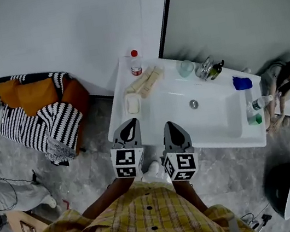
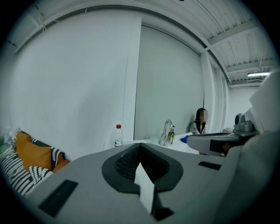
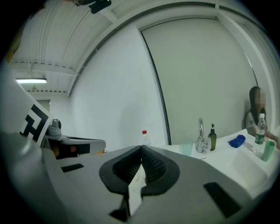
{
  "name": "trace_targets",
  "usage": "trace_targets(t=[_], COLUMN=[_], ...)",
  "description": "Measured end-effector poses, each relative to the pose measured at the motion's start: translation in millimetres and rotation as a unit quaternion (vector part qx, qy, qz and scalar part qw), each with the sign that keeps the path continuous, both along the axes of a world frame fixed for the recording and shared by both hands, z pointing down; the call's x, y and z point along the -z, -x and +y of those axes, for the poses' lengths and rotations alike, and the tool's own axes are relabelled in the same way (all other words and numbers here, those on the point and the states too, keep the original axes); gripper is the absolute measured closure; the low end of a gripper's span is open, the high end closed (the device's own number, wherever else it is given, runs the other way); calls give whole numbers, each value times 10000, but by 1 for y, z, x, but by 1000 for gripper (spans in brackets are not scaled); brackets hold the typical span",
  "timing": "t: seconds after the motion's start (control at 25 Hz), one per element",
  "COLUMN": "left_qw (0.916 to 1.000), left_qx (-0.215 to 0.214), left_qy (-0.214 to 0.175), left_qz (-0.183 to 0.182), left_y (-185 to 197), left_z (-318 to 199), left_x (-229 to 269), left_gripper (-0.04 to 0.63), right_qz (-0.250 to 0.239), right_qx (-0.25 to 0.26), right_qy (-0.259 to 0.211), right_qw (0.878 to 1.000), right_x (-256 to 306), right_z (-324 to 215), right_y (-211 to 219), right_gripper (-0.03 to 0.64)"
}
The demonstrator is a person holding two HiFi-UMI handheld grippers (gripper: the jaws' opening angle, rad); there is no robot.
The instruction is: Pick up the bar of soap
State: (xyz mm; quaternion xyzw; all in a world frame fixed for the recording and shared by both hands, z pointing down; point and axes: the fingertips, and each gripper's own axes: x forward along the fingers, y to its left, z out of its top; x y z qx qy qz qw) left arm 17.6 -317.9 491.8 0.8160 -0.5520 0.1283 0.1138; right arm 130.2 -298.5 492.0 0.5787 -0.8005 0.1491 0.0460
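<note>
The bar of soap (image 1: 132,104), a pale rectangle, lies on the left ledge of the white sink (image 1: 230,125). My left gripper (image 1: 129,123) hovers at the sink's near left corner, just short of the soap, with its jaws shut and empty. My right gripper (image 1: 168,125) is beside it over the front rim, also shut with nothing held. In the left gripper view the jaws (image 2: 140,144) meet tip to tip. The right gripper view shows the same closed jaws (image 3: 141,148). The soap is hidden behind the gripper bodies in both gripper views.
A red-capped bottle (image 1: 135,62), a pale folded cloth (image 1: 147,80), a cup (image 1: 185,68), the tap (image 1: 205,67), a dark pump bottle (image 1: 216,69) and a blue cloth (image 1: 242,83) line the sink's back. Striped and orange cushions (image 1: 35,109) lie left. A person (image 1: 288,79) crouches right.
</note>
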Motion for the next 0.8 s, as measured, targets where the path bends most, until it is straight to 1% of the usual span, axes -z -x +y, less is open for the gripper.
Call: trace_targets(t=[0.12,0.28,0.48,0.68,0.72,0.76,0.8], left_qw=[9999,9986,9949,9880,9860,9840,9821], left_qx=[43,83,299,543,572,595,619], left_qy=[130,477,959,1447,1566,1679,1779], left_qz=[58,218,35,31,15,14,14], left_y=[5,9,19,27,26,25,25], left_z=[-15,-34,-66,-100,-105,-109,-113], left_x=[-9,-30,-75,-129,-140,-150,-159], left_gripper=[584,584,584,579,552,508,485], right_qz=[-159,-55,-5,70,75,82,93], right_qx=[-62,-12,-66,-29,-29,-25,-19], right_qy=[36,-53,-21,28,41,56,70], right_qw=[9998,10000,10000,10000,10000,9999,9999], right_x=[-2,4,4,-2,-4,-5,-6], right_z=[-12,-25,-38,-46,-47,-48,-49], right_y=[2,8,6,8,8,8,8], right_gripper=[598,598,598,598,598,598,598])
